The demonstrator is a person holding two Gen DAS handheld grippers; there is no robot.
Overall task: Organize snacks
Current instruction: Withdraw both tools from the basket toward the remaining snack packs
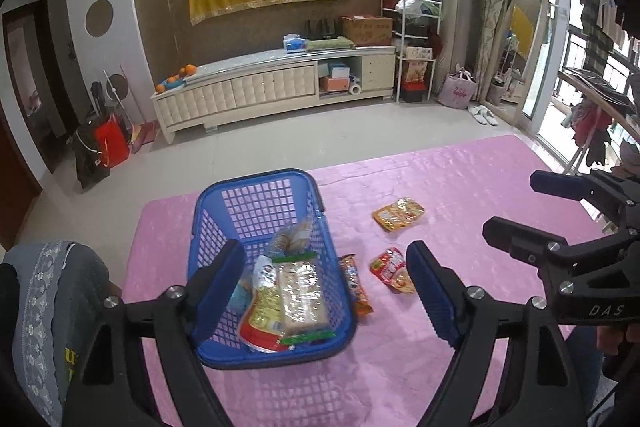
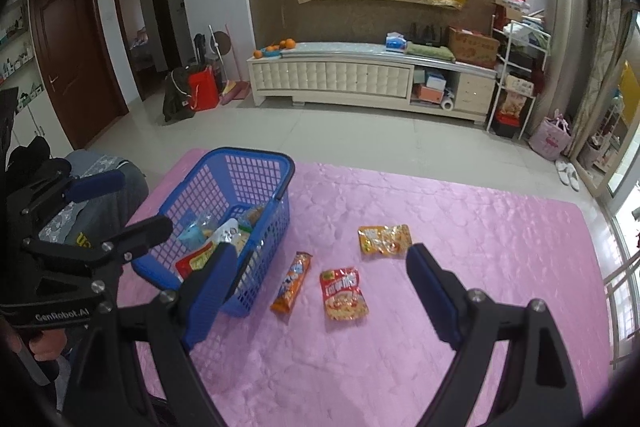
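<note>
Three packets are lying on the pink mat beside the blue basket (image 1: 276, 267): left gripper (image 1: 326, 291) is hanging wide, empty. Right gripper (image 2: 322, 293), wide and empty, is facing the red packet (image 2: 344, 294), light, crinkly; pinching its flat edge looks best.

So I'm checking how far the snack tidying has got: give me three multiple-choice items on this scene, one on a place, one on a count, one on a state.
1. Where does the long orange packet lie?
A. on the pink cloth beside the blue basket
B. inside the basket
C. on the floor

2. How many snack packets lie outside the basket?
A. one
B. three
C. five

3. How is the right tool?
A. shut on a packet
B. open and empty
C. out of view

Answers: 1 A, it rests on the cloth just right of the basket wall. 2 B, the orange packet, the red packet and the yellow packet. 3 B, its blue pads stand wide apart with nothing between them.
</note>
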